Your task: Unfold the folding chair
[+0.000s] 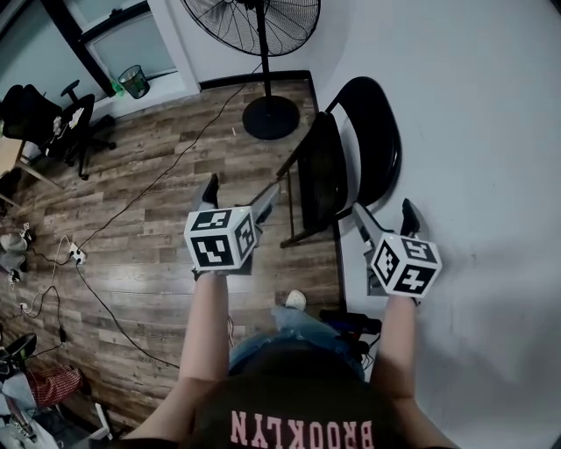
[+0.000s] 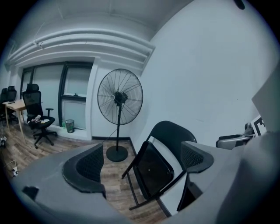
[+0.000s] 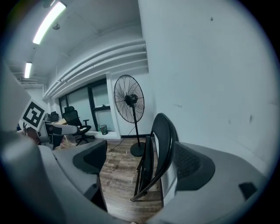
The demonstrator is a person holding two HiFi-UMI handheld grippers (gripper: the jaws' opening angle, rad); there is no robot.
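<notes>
Seen from above, on a wood floor (image 1: pixel 158 219): black folding chair (image 1: pixel 337 171), folded, seat panel tipped up close to the backrest. Rounded back leaning on the white wall (image 1: pixel 473 114), feet down on the boards beside the dark skirting.

Left tool (image 1: pixel 239 195) held out short of the chair, on its seat side, jaws spread wide and pinching nothing. In the left gripper view, both dark ribbed pads (image 2: pixel 85 168) well apart, with the chair's seat and tubular frame framed in the gap beyond them, not touched. White marker cube (image 1: pixel 219 238) riding on top, nearer the person.

Right tool (image 1: pixel 386 215) held out on the wall side, near the chair's lower frame, likewise spread and empty. In the right gripper view, chair edge-on between the two pads, thin in profile, backrest curving up past the right-hand pad; whether frame and pad touch cannot be told. Second marker cube (image 1: pixel 405 266) just behind the jaws.

Further back along the same wall: a tall pedestal fan (image 1: pixel 263 22) on a round black base (image 1: pixel 270 117), cord trailing off across the floor. Far left, by the windows: a black office chair (image 1: pixel 74 123) and a small mesh waste bin (image 1: pixel 134 81). More loose cables (image 1: pixel 83 263) lying on the floor at the left.
</notes>
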